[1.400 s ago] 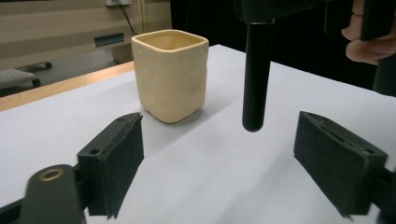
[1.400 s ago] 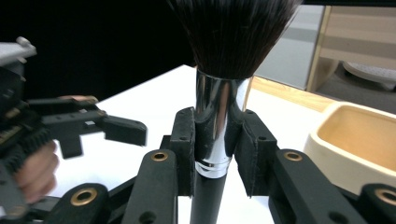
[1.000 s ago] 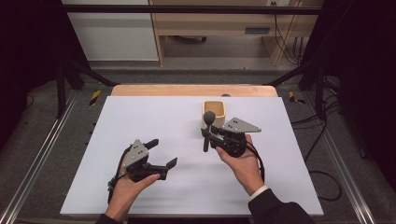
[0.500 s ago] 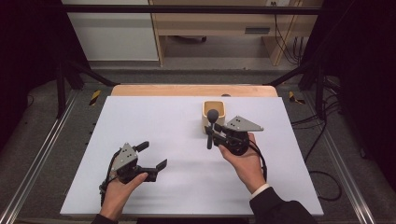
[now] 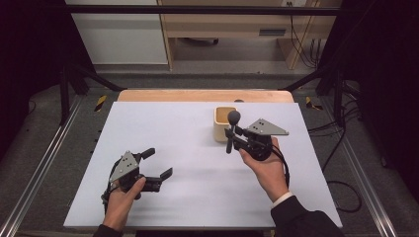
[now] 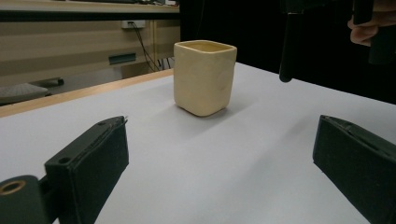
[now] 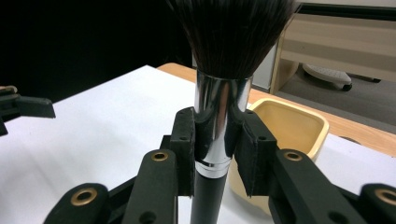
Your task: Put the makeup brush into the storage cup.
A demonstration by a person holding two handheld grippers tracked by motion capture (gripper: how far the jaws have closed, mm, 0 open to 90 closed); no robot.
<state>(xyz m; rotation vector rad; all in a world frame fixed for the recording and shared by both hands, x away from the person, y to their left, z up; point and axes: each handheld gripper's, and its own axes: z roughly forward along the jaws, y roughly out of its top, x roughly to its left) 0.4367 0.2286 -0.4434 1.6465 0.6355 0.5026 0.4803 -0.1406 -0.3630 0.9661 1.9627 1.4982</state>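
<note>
The high view looks down over the table (image 5: 197, 148); each claw camera sits low and close, facing the yellow cup (image 5: 225, 123) (image 6: 204, 77) (image 7: 289, 126), which all three views share.

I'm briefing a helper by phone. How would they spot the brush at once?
Start at the white table and find the cream square cup near its far edge. Just beside it, the right gripper holds the brush upright: a black handle, a shiny silver collar and a dark bristle head, the only tool held.
</note>
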